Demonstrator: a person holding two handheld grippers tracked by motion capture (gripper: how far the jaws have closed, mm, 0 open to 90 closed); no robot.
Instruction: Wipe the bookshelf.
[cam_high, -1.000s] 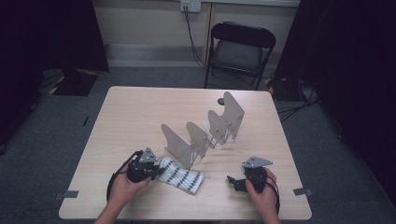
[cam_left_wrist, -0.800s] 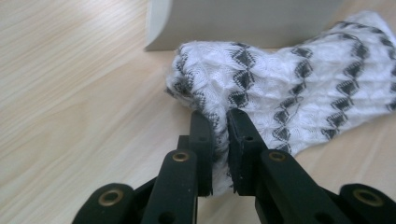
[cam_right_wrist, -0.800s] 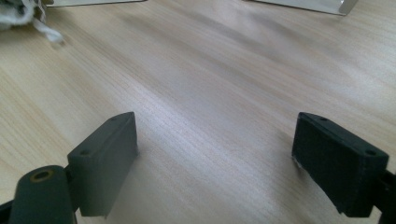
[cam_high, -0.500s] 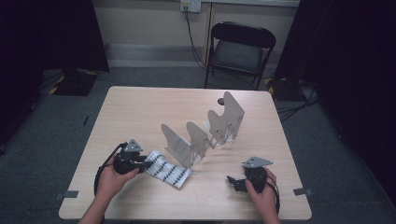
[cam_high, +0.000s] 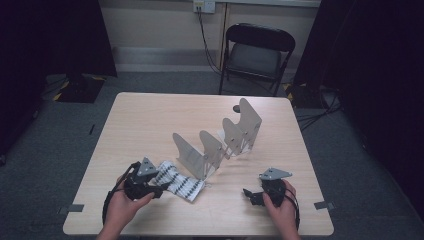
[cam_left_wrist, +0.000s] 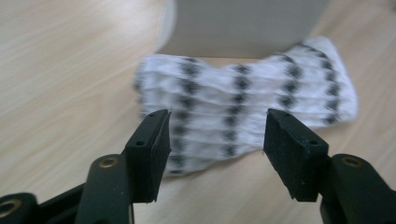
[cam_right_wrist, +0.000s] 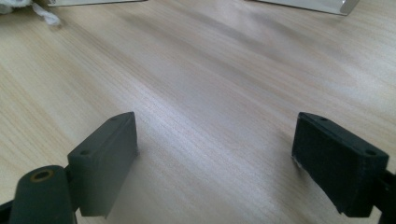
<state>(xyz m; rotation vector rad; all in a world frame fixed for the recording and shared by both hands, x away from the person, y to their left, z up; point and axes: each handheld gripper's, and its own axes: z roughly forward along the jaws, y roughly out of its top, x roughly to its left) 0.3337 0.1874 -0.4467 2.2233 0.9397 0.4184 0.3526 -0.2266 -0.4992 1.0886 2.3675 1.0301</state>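
Wooden table (cam_high: 150, 130) bears our patterned cloth (cam_high: 181, 182) at seven o'clock; left gripper (cam_high: 161, 188) jaws, just opening, have released it; right gripper (cam_high: 248, 194) rests spread.

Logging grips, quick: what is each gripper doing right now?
Left gripper: open, jaws just opened, off the patterned cloth.
Right gripper: open, holding nothing.

The cloth (cam_high: 179, 181) is white with rows of black diamond-like marks, lying against the grey rack (cam_high: 216, 145) on a pale wood-grain bench (cam_high: 150, 120) (both tools black); behind the rack, a black chair (cam_high: 257, 50)
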